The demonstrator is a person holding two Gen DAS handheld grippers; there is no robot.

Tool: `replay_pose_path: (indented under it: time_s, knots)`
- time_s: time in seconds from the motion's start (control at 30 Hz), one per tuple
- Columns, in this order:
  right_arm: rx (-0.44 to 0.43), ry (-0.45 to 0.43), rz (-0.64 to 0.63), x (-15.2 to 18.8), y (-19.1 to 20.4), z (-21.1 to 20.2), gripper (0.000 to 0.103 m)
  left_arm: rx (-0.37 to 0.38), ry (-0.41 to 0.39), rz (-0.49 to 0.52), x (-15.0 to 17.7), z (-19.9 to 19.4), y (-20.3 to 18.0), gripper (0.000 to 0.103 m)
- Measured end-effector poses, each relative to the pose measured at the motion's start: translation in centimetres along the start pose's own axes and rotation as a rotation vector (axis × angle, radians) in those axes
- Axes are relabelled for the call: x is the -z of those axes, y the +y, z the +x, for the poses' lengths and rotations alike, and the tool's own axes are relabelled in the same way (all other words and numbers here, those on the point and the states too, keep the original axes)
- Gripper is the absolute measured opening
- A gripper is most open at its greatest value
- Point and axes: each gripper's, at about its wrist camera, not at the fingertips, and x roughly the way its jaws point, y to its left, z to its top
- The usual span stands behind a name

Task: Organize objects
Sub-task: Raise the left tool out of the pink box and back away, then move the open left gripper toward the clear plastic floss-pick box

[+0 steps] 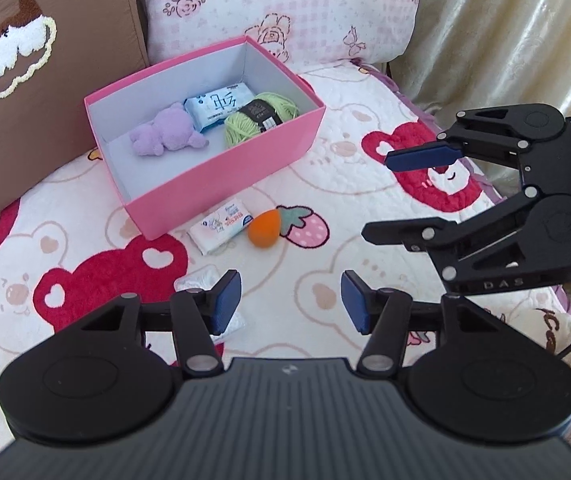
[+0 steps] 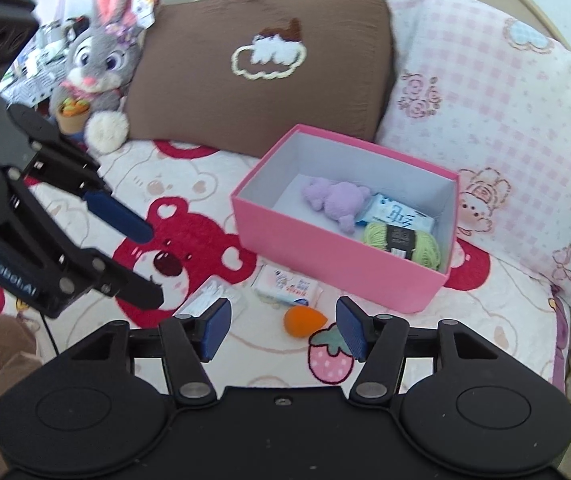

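Observation:
A pink box [image 1: 221, 172] [image 2: 325, 268] on the bed holds a purple plush toy [image 1: 167, 130] [image 2: 335, 198], a blue tissue pack [image 1: 219, 106] [image 2: 399, 214] and a green yarn ball [image 1: 259, 116] [image 2: 403, 242]. In front of it lie a white wipes pack [image 1: 223, 226] [image 2: 287, 286], an orange sponge [image 1: 263, 228] [image 2: 303, 320] and a clear packet [image 1: 201, 280] [image 2: 215, 294]. My left gripper [image 1: 291, 304] [image 2: 157, 264] is open and empty, just right of the clear packet. My right gripper [image 2: 283, 330] [image 1: 375, 196] is open and empty, above the orange sponge.
A brown pillow [image 1: 41, 68] [image 2: 261, 76] and a pink checked pillow [image 1: 285, 4] [image 2: 485, 128] stand behind the box. A grey rabbit plush [image 2: 97, 68] sits far left. A curtain [image 1: 505, 28] hangs on the right. The bedspread [image 1: 313, 200] has bear prints.

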Motion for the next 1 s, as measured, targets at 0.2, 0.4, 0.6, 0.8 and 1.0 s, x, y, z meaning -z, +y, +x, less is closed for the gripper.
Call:
replay_pose_path:
  time_s: [0.2,0.4,0.6,0.8,1.0]
  knots:
    - [-0.053,0.018,-0.100,1.1,2.1,0.7,0.075,0.008,0.016,-0.036,1.2,0.7,1.0,0.056]
    - [-0.108,0.029,-0.169,2.3,3.8,1.6,0.082,0.010,0.036,-0.065,2.3,1.9,2.0,0.058]
    - [-0.147,0.049,-0.190,3.3,4.6,3.0,0.086,0.030,0.070,-0.101,3.4,3.7,3.0,0.060]
    - [-0.171,0.082,-0.201,4.2,4.9,4.8,0.086,0.022,0.114,-0.111,4.6,6.2,3.3,0.061]
    - [-0.144,0.091,-0.252,4.7,5.5,5.9,0.086,0.035,0.103,-0.167,4.9,8.6,4.2,0.062]
